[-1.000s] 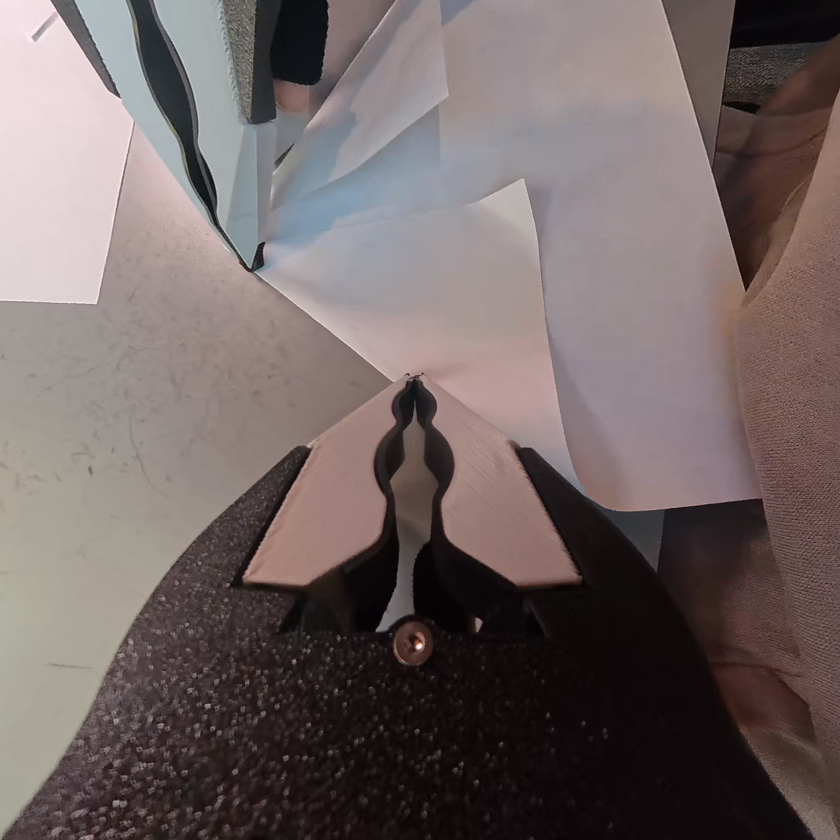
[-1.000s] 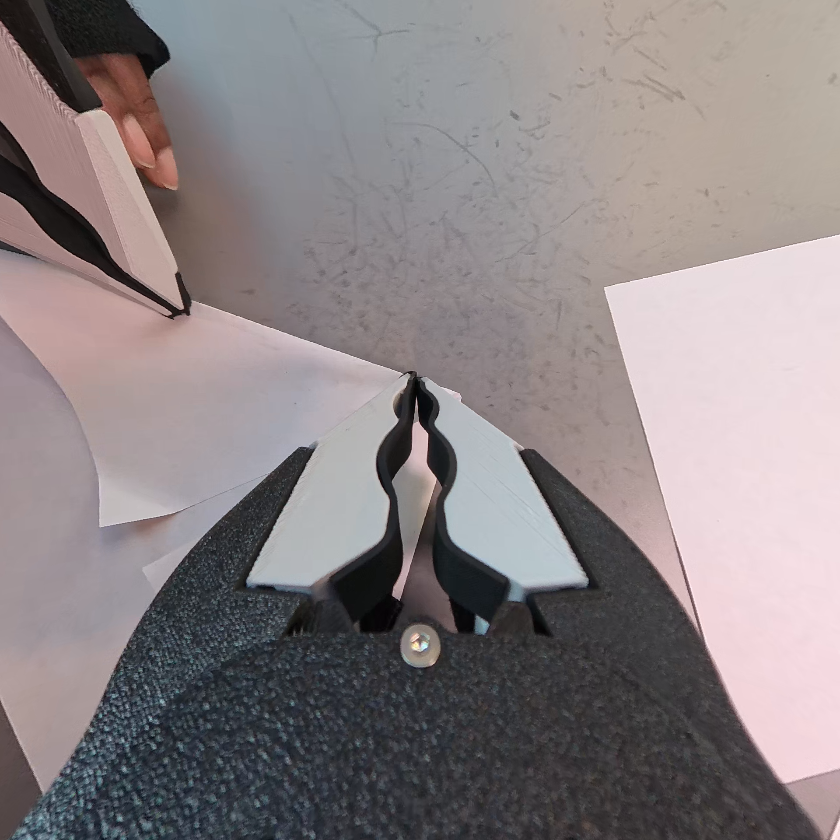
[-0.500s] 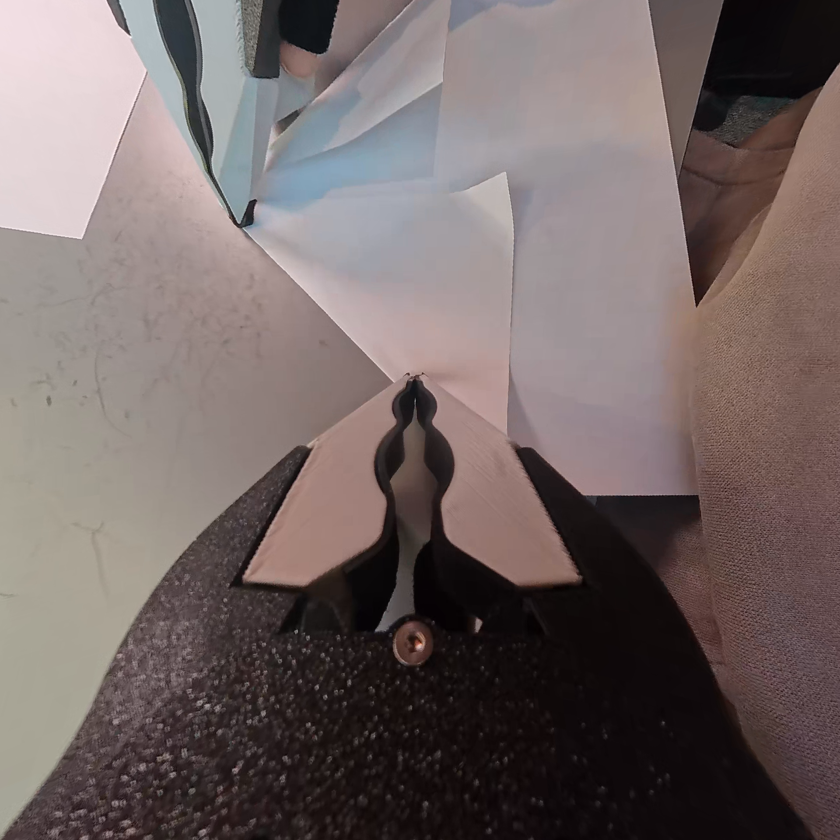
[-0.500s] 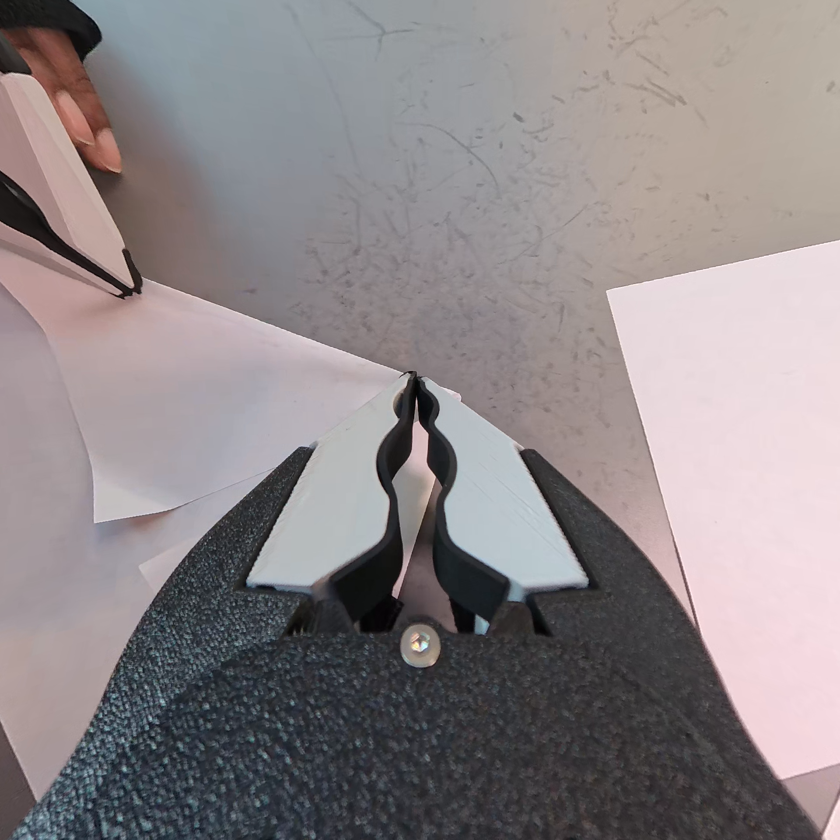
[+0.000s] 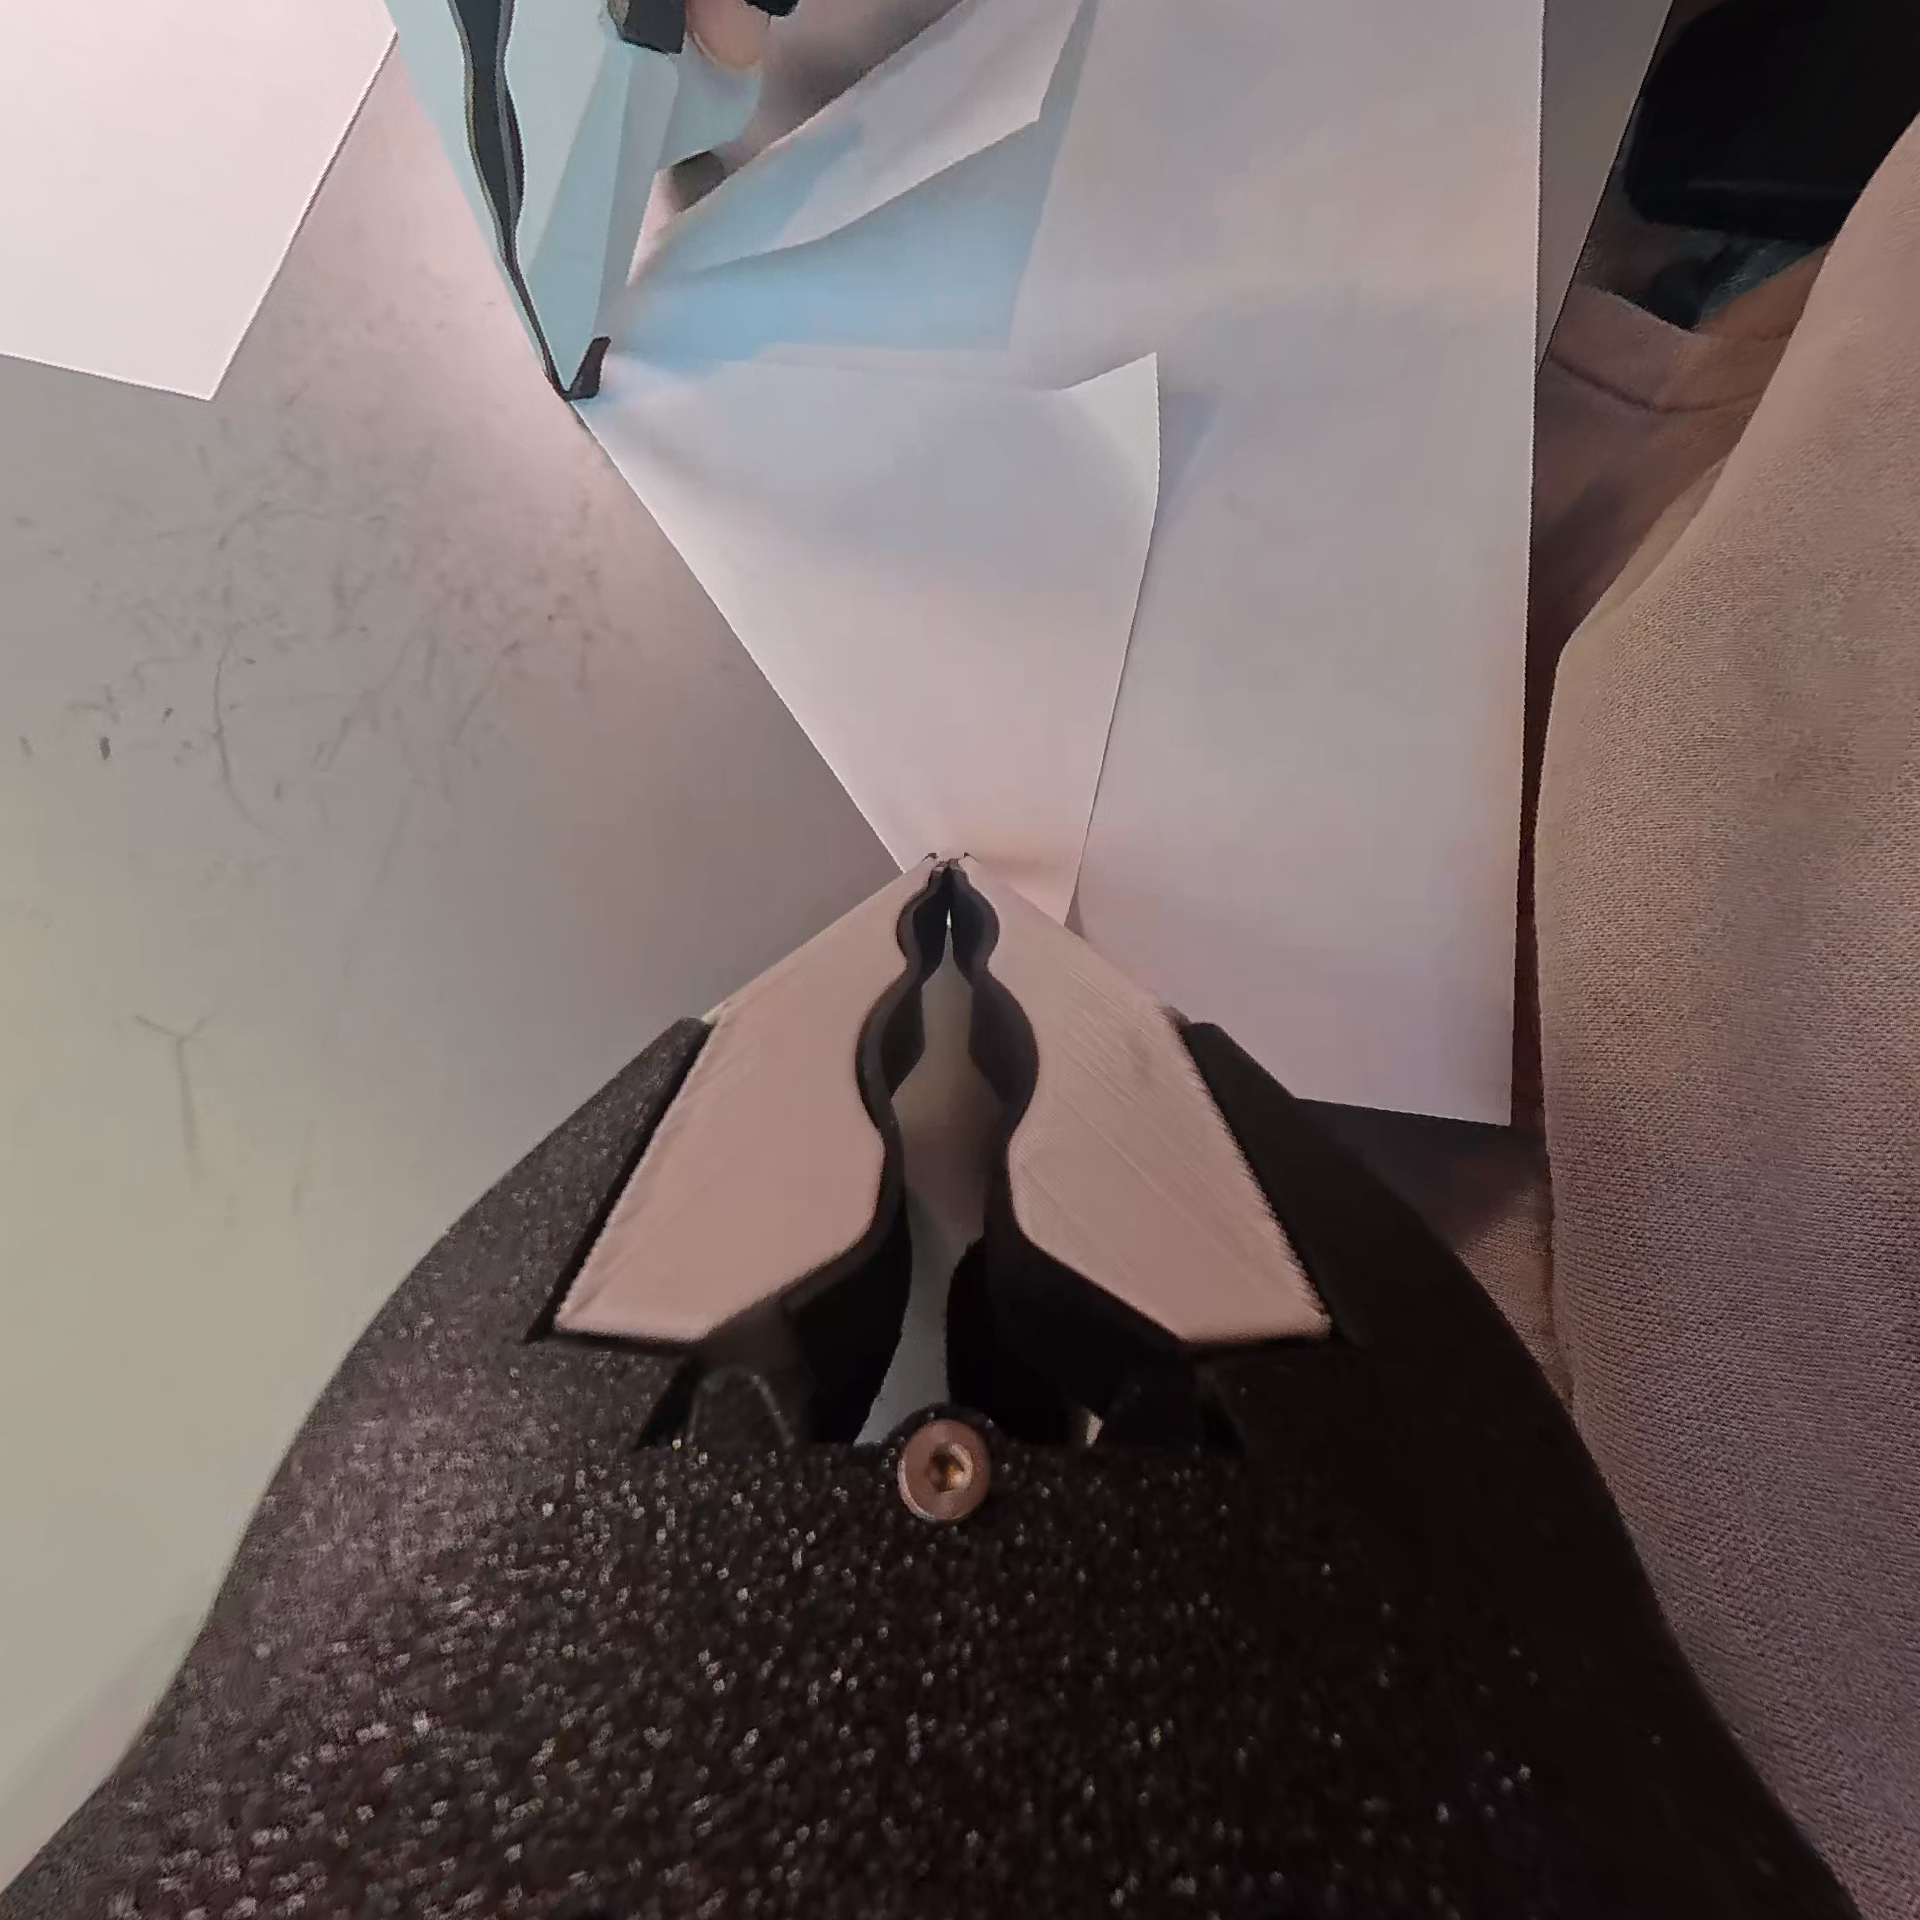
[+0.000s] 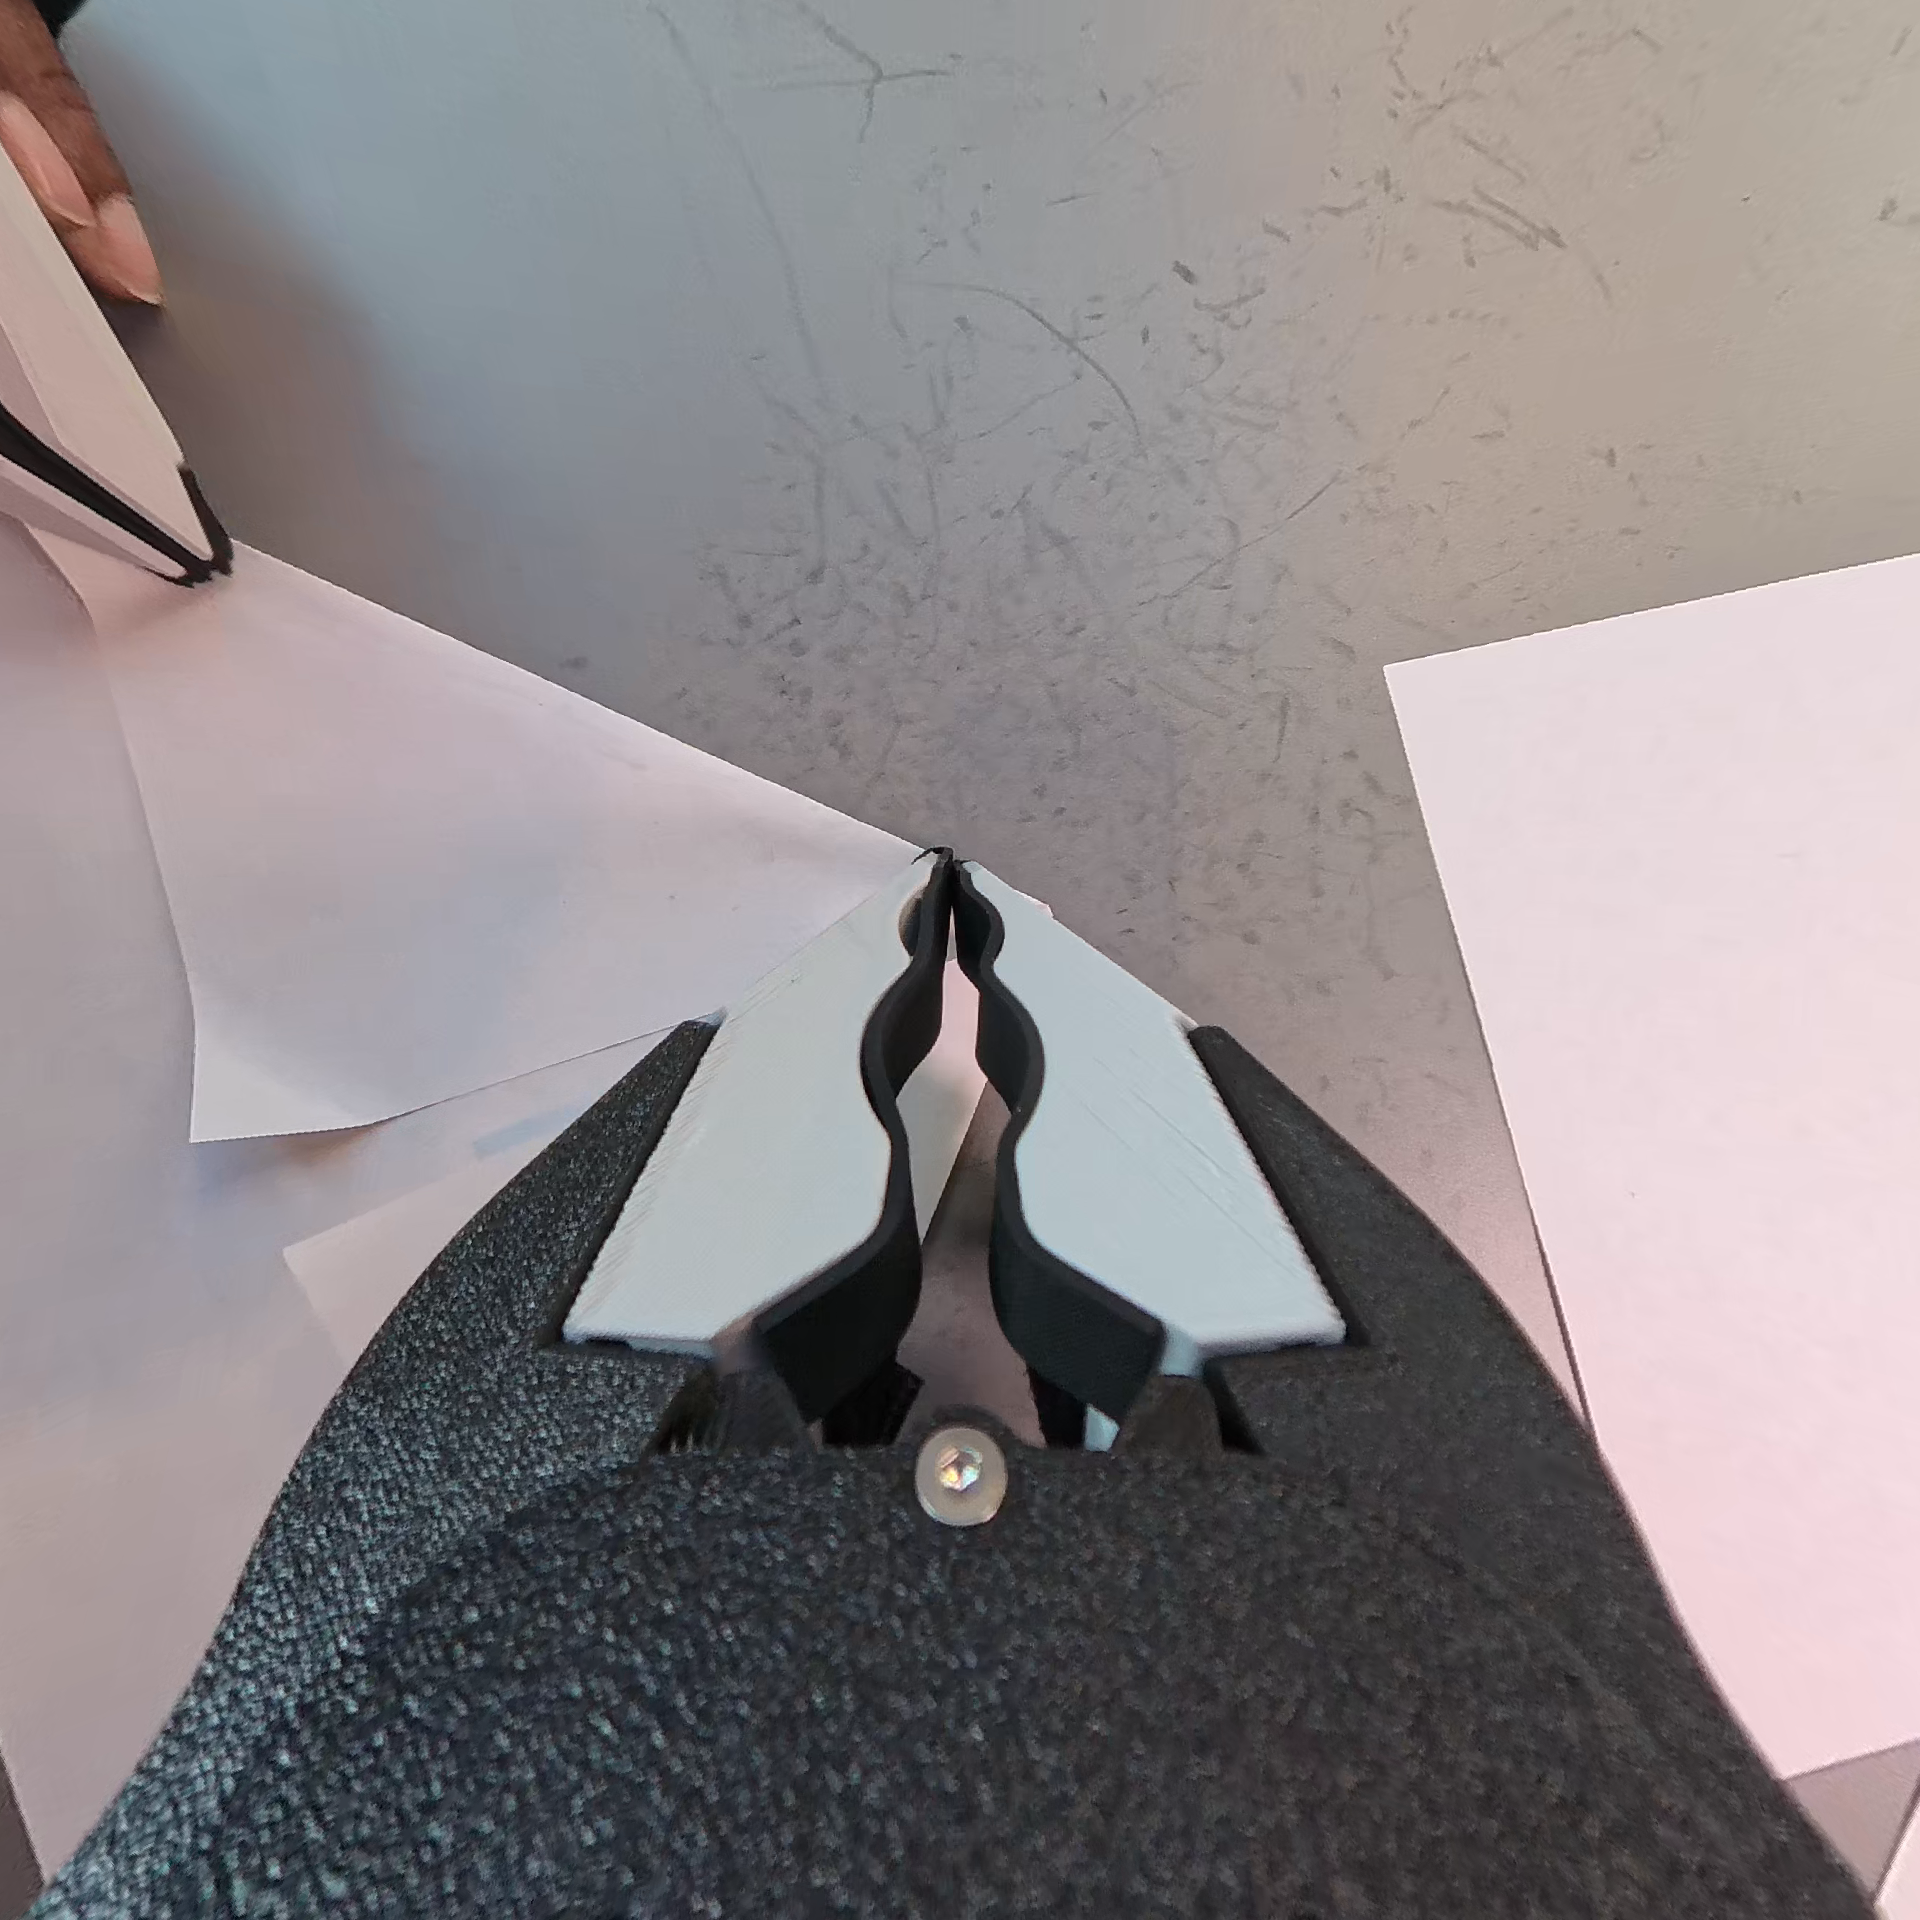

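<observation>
White paper sheet [image 5: 914,582], part-folded, a flap doubled over onto it; it lies on the grey scratched bench [image 6: 1039,416], one edge hanging past the bench's near side toward the person's beige clothing [image 5: 1714,1039].

Left claw [image 5: 948,868]: closed, tips pinching one corner of the folded flap. Paper shows between the pads further back.

Right claw [image 6: 948,862]: closed likewise, tips clamped on the opposite corner of the same flap. Also seen far off in the left wrist view [image 5: 566,374], at the top edge.

Relation: the fold edge runs straight between the two claws, taut, along the bench; each claw has one end of it. The sheet's body spreads away from that edge, toward the person. In the right wrist view the left claw [image 6: 203,566] sits at upper left, its tips on the paper corner; a fingertip [image 6: 99,223] of the hand holding it shows just behind.

Flap's free edge curls up slightly off the layer beneath.

Outward: a second white sheet [image 6: 1714,1039] lies flat on the bench, apart, on the right claw's right. Dark patch beyond the bench edge, unclear.
</observation>
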